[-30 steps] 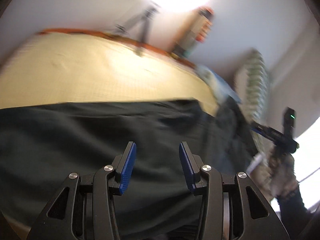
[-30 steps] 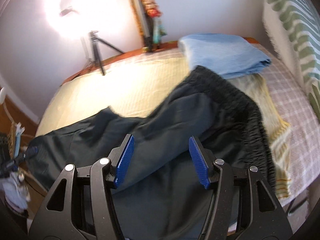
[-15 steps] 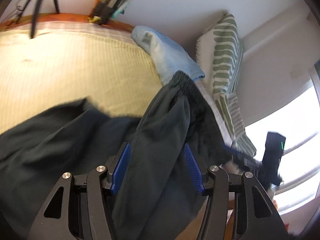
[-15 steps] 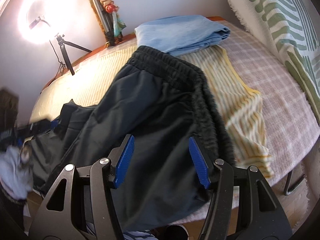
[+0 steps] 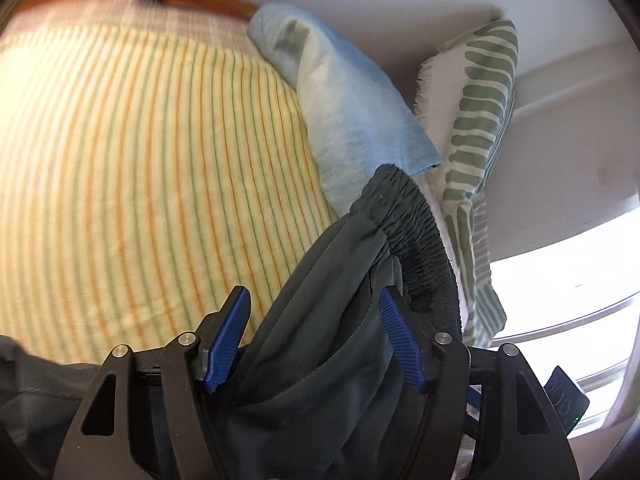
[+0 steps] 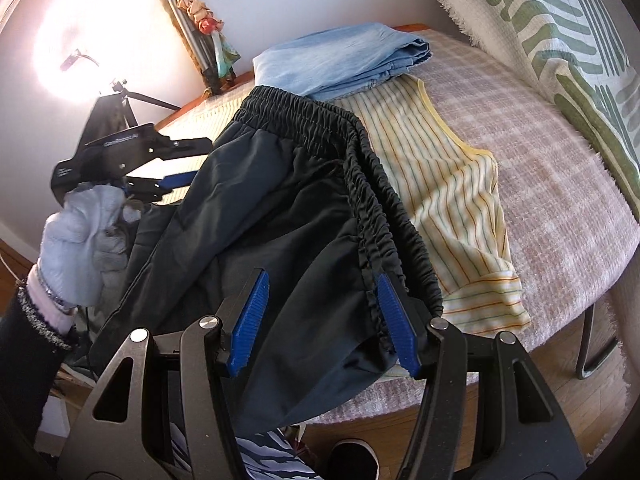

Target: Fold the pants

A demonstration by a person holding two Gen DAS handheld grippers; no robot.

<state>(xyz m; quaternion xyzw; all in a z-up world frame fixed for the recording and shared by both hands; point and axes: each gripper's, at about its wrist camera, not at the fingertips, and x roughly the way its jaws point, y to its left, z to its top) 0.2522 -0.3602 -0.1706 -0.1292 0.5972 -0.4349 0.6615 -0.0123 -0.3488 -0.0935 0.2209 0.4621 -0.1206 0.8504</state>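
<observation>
While our left tongs [image 5: 314, 334] are opening, a thick fold of the dark pants [image 6: 288, 216] still lies between their blue pads [image 5: 226, 340] — the cloth brushes both pads in the left wrist view, yet we cannot see them pressing it, so we read them as released. Our right tongs [image 6: 320, 320] stand parted over the same garment, the gathered elastic waistband [image 6: 368, 208] running just beside the right-hand pad, with nothing clamped. The pants lie heaped on the bed, partly covering a yellow striped cloth [image 6: 452, 184] that is spread over a pink checked bedspread [image 6: 560, 168]; one end hangs over the near edge of the bed. Just beyond the waistband sits a folded pair of light blue jeans [image 6: 344, 60], touching the striped cloth. A green-and-white patterned pillow [image 6: 560, 28] leans at the right. From the right wrist view we see our left hand [image 6: 80, 240] in a pale glove gripping its tool at the left side of the pants, and a bright ring light [image 6: 88, 36] on a tripod glows by the wall behind it.
</observation>
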